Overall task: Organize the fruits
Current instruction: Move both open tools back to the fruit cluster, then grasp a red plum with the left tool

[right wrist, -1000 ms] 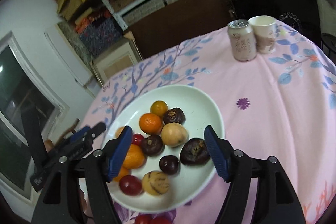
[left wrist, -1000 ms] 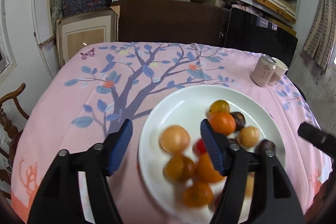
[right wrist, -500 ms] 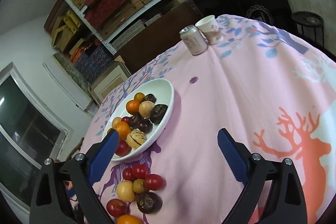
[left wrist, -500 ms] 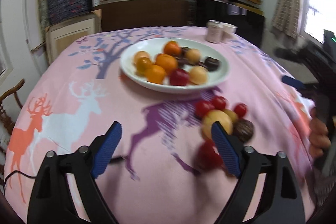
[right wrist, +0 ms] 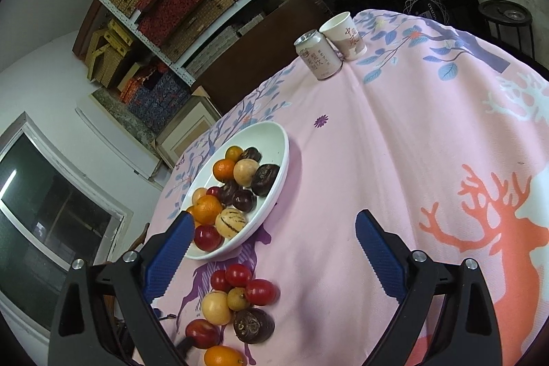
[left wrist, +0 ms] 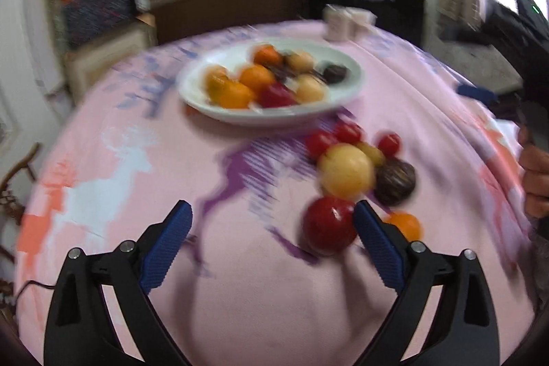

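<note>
At one o'clock of my spread left fingers (left wrist: pixel 272 230) a red fruit (left wrist: pixel 328 224) touches one pad, while my right fingers (right wrist: pixel 274 234) gape over the surface (right wrist: pixel 394 160).

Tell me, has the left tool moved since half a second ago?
Yes. The left tool has come closer to the loose fruit: the red fruit now sits against its right finger, and the white plate stays farther ahead.
</note>
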`<action>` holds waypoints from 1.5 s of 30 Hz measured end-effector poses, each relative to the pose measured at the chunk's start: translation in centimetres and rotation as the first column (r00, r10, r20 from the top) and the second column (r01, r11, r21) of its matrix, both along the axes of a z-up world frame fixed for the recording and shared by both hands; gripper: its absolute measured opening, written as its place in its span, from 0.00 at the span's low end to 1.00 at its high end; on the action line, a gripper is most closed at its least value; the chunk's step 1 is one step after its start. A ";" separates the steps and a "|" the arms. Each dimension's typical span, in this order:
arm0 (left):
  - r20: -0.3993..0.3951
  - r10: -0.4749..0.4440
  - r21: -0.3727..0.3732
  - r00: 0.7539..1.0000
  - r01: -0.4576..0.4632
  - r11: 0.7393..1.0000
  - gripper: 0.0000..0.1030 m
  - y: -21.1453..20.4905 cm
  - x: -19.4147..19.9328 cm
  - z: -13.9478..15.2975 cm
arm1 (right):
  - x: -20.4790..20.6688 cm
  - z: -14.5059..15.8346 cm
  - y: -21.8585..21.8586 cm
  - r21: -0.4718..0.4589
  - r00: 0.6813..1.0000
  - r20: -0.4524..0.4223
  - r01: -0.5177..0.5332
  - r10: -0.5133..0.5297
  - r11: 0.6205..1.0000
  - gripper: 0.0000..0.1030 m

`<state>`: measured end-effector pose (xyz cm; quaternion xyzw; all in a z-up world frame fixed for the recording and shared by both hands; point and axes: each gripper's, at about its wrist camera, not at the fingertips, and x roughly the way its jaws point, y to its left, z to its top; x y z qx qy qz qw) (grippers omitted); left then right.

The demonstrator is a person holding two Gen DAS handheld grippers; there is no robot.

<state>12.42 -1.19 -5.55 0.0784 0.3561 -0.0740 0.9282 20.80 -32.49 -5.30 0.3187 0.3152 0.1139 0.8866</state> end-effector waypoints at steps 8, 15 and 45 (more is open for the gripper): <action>-0.007 0.119 -0.116 0.993 -0.119 0.986 0.89 4.1 1.0 0.5 | 0.2 -0.4 0.1 0.012 1.000 -0.019 -0.019 0.019 1.000 0.93; 0.007 -0.033 -0.025 0.999 0.034 0.999 0.89 0.3 -0.5 0.0 | 0.3 -0.6 0.0 0.022 0.999 -0.031 -0.010 0.011 1.000 0.93; -0.187 0.003 -0.128 0.982 -0.027 0.991 0.40 1.9 1.9 -2.4 | 0.6 -1.3 1.2 -0.036 0.997 -0.071 -0.034 0.032 0.999 0.93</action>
